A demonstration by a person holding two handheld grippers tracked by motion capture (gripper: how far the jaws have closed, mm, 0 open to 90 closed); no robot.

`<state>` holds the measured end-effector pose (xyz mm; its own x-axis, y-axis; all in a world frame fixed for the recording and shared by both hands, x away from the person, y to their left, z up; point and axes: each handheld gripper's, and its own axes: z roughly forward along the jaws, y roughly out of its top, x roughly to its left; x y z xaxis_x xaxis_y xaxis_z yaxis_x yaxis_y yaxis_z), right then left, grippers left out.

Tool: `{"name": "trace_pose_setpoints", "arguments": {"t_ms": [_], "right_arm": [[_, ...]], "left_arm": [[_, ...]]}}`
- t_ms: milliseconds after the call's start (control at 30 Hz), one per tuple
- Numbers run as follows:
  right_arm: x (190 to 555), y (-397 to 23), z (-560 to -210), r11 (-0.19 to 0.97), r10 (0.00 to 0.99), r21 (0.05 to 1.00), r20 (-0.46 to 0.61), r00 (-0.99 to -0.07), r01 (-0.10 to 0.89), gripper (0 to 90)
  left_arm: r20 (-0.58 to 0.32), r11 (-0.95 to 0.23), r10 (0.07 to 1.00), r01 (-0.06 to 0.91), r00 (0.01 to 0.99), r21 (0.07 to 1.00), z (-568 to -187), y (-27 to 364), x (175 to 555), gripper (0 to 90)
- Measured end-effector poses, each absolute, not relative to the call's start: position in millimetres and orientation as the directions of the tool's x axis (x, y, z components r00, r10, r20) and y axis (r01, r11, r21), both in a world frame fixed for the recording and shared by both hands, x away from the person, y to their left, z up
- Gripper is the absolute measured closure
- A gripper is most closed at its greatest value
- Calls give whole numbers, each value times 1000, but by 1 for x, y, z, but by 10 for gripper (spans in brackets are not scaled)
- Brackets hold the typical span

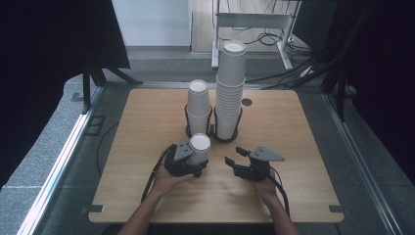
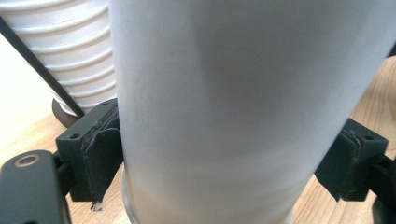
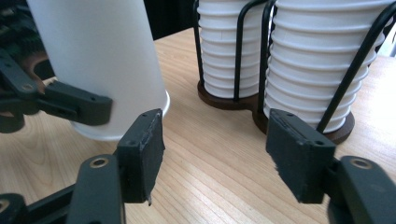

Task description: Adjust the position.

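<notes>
Left gripper (image 1: 195,164) squeezing a white paper cup (image 1: 199,148) from both sides, mouth down on the wooden table (image 1: 293,147), just in front of two cup stacks (image 1: 230,93) in a black wire holder (image 1: 211,128). Right gripper (image 1: 234,155) just beside the cup, jaws wide apart, nothing between them. Lots of bare table to the right and left, table edges far off.

From overhead we look forward and down the table (image 1: 147,122); both gripper views sit close and level, sharing the single cup (image 3: 100,60).
</notes>
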<state>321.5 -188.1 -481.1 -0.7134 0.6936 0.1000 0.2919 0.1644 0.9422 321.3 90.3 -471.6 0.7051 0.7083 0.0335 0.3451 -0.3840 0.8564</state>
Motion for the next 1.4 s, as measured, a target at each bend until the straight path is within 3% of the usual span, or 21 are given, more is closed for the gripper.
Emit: {"name": "trace_pose_setpoints", "arguments": {"t_ms": [800,1133,1400], "right_arm": [[313,-182,-470,91,640,956,160,-752,280,262],[310,-169,-469,83,590,956,180,-787,280,170],[309,-161,-473,90,577,950,195,-793,299,150]], "left_arm": [[55,-437,689,354,723,827,-484,78,323,129],[66,-479,652,343,755,808,-490,67,319,129],[70,-503,618,326,783,800,-492,54,313,129]]}}
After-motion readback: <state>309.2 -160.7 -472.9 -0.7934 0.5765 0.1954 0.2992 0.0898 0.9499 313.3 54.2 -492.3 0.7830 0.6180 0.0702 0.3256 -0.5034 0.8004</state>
